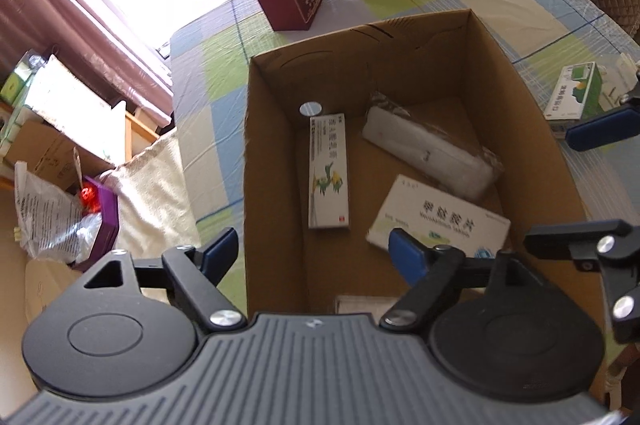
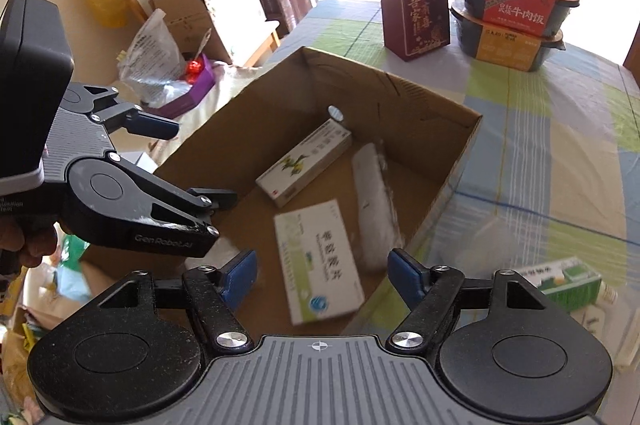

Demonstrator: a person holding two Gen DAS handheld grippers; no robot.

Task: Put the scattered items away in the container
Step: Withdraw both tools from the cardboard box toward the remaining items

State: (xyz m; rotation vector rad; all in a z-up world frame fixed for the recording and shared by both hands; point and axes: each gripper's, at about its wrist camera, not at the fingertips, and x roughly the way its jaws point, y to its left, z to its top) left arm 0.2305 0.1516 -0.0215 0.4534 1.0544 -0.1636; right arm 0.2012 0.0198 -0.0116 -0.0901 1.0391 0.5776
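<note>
Checked tablecloth (image 2: 560, 153) carries the cardboard box (image 1: 520, 153) with three packets inside, both grippers (image 1: 316, 249) (image 2: 320, 265) spread empty above, green carton (image 2: 568, 285) seemingly outside awaiting collection.

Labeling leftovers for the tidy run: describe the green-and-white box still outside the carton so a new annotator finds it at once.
Start at the open cardboard carton on the checked tablecloth. Just outside its right wall, near the table's front edge, lies the green-and-white box on its side. The other small boxes nearby lie inside the carton; this one rests on the cloth and carries a solid green panel.
</note>
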